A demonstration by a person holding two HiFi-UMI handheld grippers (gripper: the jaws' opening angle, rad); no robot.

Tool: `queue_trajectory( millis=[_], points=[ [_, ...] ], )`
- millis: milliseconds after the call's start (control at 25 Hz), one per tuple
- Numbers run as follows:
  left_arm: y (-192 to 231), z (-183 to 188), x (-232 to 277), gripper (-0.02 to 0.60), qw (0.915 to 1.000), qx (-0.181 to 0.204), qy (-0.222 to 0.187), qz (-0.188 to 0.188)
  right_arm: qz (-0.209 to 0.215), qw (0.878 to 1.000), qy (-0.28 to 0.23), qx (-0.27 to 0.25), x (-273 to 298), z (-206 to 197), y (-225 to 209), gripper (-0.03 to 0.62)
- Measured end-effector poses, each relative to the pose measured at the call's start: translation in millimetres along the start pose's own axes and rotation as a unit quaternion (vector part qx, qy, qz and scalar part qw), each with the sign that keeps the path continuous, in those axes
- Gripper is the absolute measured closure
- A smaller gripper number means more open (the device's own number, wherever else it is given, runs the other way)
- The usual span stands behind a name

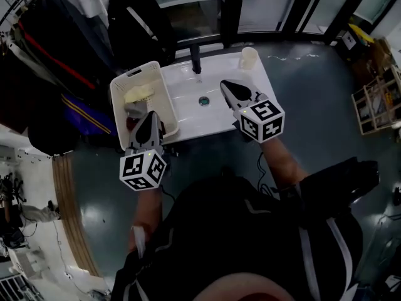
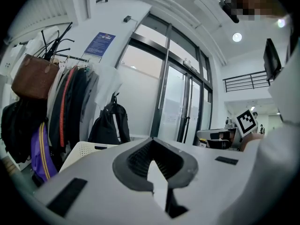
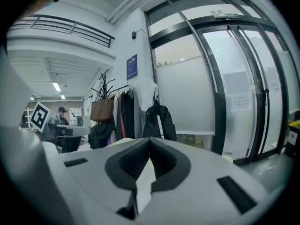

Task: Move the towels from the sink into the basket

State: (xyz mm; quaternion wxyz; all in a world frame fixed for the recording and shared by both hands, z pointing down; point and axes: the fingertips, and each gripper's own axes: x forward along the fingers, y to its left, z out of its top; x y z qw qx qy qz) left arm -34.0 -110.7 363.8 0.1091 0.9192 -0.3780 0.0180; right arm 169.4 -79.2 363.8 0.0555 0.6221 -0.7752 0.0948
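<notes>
The head view looks steeply down on the white rectangular sink (image 1: 188, 105); both gripper views, low beside it, face the tall glass doors (image 2: 176, 97) behind it.

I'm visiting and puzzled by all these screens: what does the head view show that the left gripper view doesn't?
Only the head view: the white sink and towels lying in the basket. Only the left gripper view: a hanging brown bag and a blue wall notice. Both: the basket, the black backpack and the left tongs, shut.
</notes>
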Motion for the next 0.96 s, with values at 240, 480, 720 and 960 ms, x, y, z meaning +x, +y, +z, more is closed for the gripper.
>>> queue_trajectory(
  millis=[240, 480, 720, 960],
  points=[
    [-10, 2, 11, 0.578, 1.0, 0.008, 0.004, 0.003, -0.004, 1.0, -0.006, 0.012, 2, 3, -21, 0.586],
    [-6, 5, 17, 0.578, 0.9998, 0.014, -0.003, 0.012, -0.001, 1.0, -0.008, 0.016, 8, -1, -25, 0.586],
    [-5, 3, 22, 0.578, 0.9998, 0.017, -0.005, 0.011, -0.008, 1.0, -0.018, 0.013, 9, 4, -27, 0.586],
    [-11, 0, 21, 0.578, 0.9998, 0.017, -0.003, 0.005, -0.017, 1.0, -0.015, 0.015, 4, 2, -31, 0.586]
  ],
)
